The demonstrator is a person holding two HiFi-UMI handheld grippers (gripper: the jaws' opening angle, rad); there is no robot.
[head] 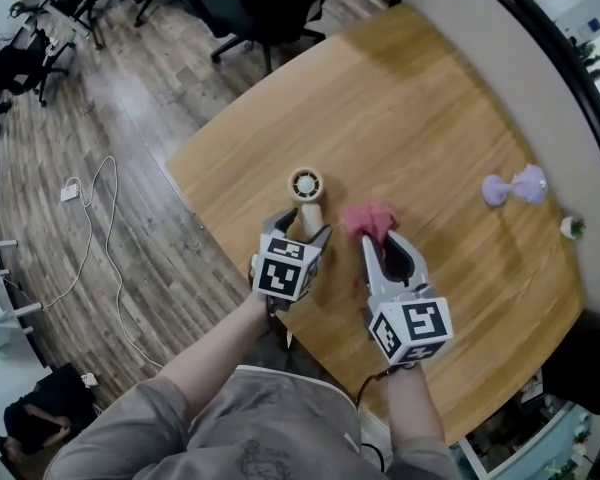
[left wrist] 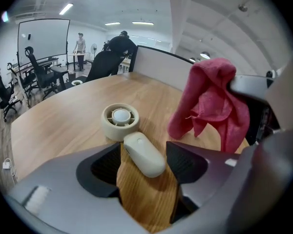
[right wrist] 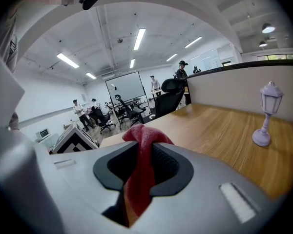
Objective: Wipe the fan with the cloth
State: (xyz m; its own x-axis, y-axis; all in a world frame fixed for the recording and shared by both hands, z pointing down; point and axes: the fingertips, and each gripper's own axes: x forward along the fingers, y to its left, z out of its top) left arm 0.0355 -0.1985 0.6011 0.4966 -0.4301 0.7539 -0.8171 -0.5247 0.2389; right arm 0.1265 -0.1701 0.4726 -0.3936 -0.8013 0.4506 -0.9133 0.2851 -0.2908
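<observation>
A small cream hand-held fan lies flat on the wooden table (head: pixel 430 98), its round head (head: pixel 306 184) pointing away from me. In the left gripper view the fan head (left wrist: pixel 120 121) faces up and the handle (left wrist: pixel 144 154) runs back between my jaws. My left gripper (head: pixel 305 230) (left wrist: pixel 144 167) is open, its jaws standing either side of the handle's end with gaps. My right gripper (head: pixel 380 243) (right wrist: pixel 142 165) is shut on a red cloth (head: pixel 368 221) (right wrist: pixel 139 174), which bunches above the jaws. The cloth (left wrist: pixel 210 101) hangs just right of the fan.
A purple lantern-shaped ornament (head: pixel 515 185) (right wrist: pixel 267 113) stands at the table's right, a small white and green object (head: pixel 572 228) beyond it. A grey partition borders the far side. Office chairs (head: pixel 260 8) and a floor cable (head: pixel 100 198) lie past the table's left edge.
</observation>
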